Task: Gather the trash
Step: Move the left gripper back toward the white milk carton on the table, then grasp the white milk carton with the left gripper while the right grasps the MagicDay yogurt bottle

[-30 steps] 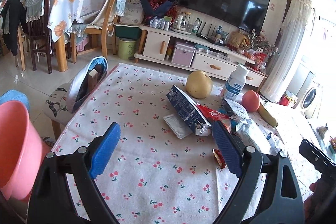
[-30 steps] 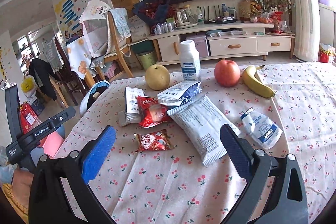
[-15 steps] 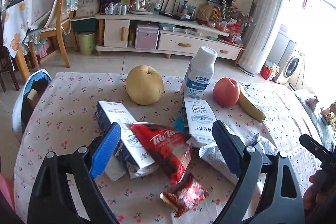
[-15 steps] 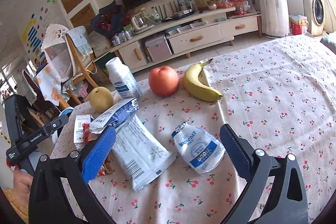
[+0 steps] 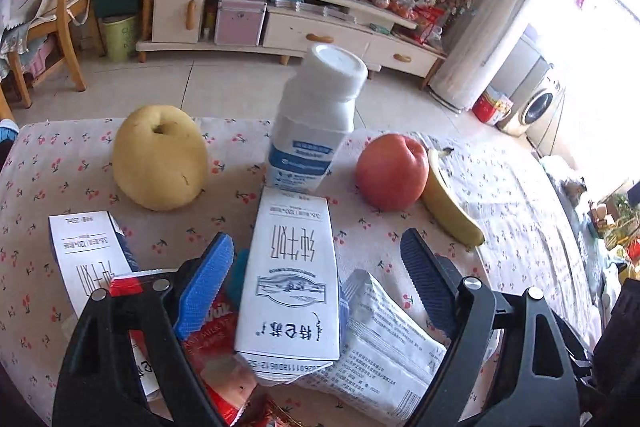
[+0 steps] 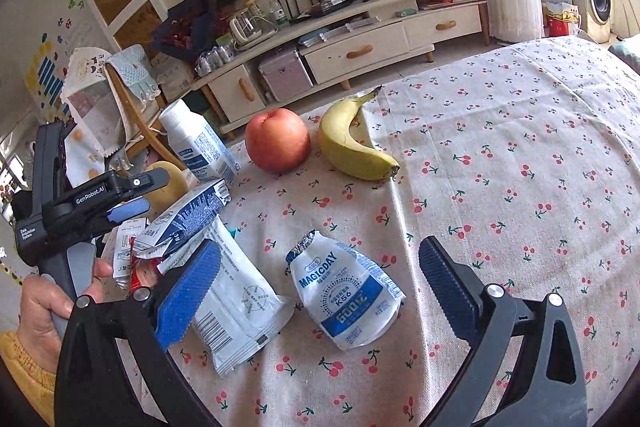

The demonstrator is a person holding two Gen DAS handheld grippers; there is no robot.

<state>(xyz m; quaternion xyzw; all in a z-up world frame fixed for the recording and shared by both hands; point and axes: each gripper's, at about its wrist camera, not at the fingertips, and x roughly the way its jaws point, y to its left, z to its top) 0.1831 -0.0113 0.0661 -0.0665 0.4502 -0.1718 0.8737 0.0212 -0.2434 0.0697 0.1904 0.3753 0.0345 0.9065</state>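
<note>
Lying lengthwise between the left gripper [image 5: 316,269]'s spread, empty fingers, the flattened white milk carton [image 5: 290,279] points toward the upright white bottle [image 5: 314,123], nearer than the right gripper [image 6: 320,291], whose fingers also stand apart.

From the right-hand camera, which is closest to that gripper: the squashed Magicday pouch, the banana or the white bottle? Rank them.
1. Magicday pouch: flat on the cloth, between the right gripper's open jaws.
2. Banana: farther back, right of the apple.
3. White bottle: farthest, back left by the table edge.
</note>
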